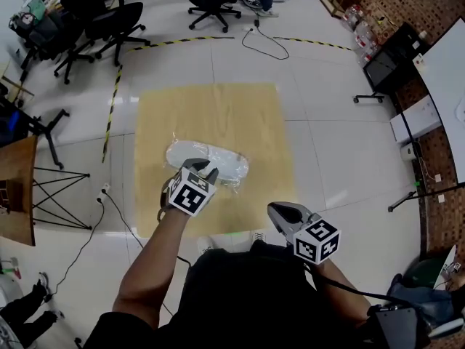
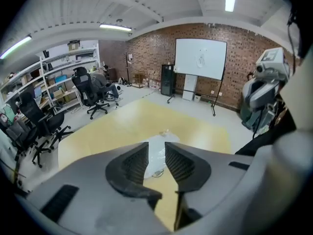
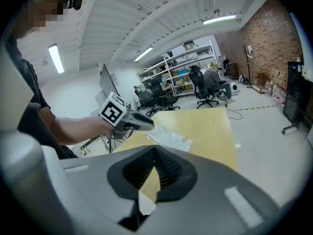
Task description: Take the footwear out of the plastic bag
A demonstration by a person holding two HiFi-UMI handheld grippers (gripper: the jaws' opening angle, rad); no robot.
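a clear, crinkled plastic bag lies near the middle of a rectangular tan floor mat spread on pale floor tiles, and the whitish, elongated footwear shows through it, still inside. the left gripper, a grey two-jaw tool with a marker cube, is held out on a bare forearm and points steeply down over the bag's near edge; in the left gripper view its ribbed black jaws stand apart with nothing pressed between them, released, and the bag shows on the mat through the gap, whether any jaw tip touches the plastic i cannot tell. the right gripper is held back close to the person's body, over the mat's near edge and well apart from the bag; in the right gripper view its jaws meet at the tips, clenched on nothing, and beyond them the left gripper sits just above the bag's end. black office chairs stand on the floor beyond the mat, and a whiteboard stands against a brick wall.
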